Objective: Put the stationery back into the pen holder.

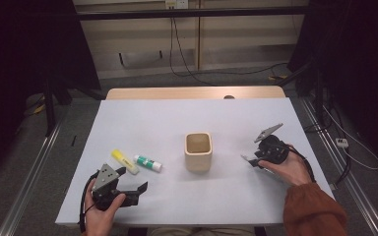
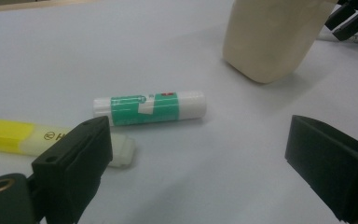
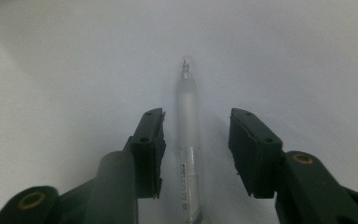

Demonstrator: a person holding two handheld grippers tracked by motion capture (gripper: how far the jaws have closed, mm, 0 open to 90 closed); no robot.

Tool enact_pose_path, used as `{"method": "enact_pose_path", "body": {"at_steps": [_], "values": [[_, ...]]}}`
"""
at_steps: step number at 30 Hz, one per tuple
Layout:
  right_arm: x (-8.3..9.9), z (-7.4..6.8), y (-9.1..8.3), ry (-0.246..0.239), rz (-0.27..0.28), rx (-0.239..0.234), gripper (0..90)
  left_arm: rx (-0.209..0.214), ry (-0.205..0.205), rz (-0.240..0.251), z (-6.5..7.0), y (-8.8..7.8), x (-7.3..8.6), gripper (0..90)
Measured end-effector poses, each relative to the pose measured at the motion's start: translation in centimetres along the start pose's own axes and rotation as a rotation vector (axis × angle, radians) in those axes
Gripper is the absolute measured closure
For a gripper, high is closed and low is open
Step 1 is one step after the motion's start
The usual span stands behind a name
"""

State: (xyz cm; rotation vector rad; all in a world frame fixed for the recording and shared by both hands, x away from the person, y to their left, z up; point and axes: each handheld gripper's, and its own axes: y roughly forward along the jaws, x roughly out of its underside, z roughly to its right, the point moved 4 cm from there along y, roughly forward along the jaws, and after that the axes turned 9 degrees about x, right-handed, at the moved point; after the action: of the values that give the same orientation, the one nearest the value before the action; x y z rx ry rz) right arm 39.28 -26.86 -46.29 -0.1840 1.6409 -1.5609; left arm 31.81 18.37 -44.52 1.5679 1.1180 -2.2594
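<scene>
Right gripper (image 3: 196,154) held low over the bench (image 1: 177,118), fingers (image 3: 149,149) apart, straddling a clear pen (image 3: 189,140) without pressing it. Left gripper (image 2: 200,168) resting level, fingers wide open, glue stick (image 2: 149,108) just ahead

White table top (image 1: 142,118) sits on a light wood table (image 1: 192,92) whose far edge shows as a bare strip; grey carpeted floor (image 1: 24,162) around it, with metal rails (image 1: 29,172) running along both sides. Back wall is pale wood panelling (image 1: 236,34) with a wall socket (image 1: 176,4) at the top, a black cable (image 1: 179,54) dropping from it and trailing across the floor; a dark horizontal bar (image 1: 187,13) crosses in front. Black curtains or panels (image 1: 24,44) flank both sides, lighting dim and even, more cables and a white plug (image 1: 342,142) on the floor at right.
</scene>
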Motion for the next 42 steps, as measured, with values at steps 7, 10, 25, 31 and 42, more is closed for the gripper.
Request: {"method": "enact_pose_path", "body": {"at_steps": [7, 10, 25, 31, 42], "values": [[-0.1, -0.2, 0.5, -0.017, -0.017, 0.004, 68.4, 0.0, 0.0, 0.003, 0.0, 0.0, 0.0, 7.3], [-0.1, -0.2, 0.6, -0.012, -0.024, -0.009, 72.1, 0.0, 0.0, 0.002, 0.0, 0.0, 0.0, 7.3], [-0.6, -0.2, 0.8, -0.012, -0.077, -0.012, 80.6, -0.002, 0.001, -0.001, 0.0, 0.0, 0.0, 7.3], [-0.6, -0.3, 0.7, -0.004, -0.072, -0.001, 81.2, -0.002, 0.002, -0.002, -0.1, 0.0, 0.0, 7.3], [-1.2, -0.5, -1.0, 0.028, 0.014, 0.0, 81.3, 0.001, 0.001, 0.001, 0.0, -0.1, 0.0, 7.3]]}}
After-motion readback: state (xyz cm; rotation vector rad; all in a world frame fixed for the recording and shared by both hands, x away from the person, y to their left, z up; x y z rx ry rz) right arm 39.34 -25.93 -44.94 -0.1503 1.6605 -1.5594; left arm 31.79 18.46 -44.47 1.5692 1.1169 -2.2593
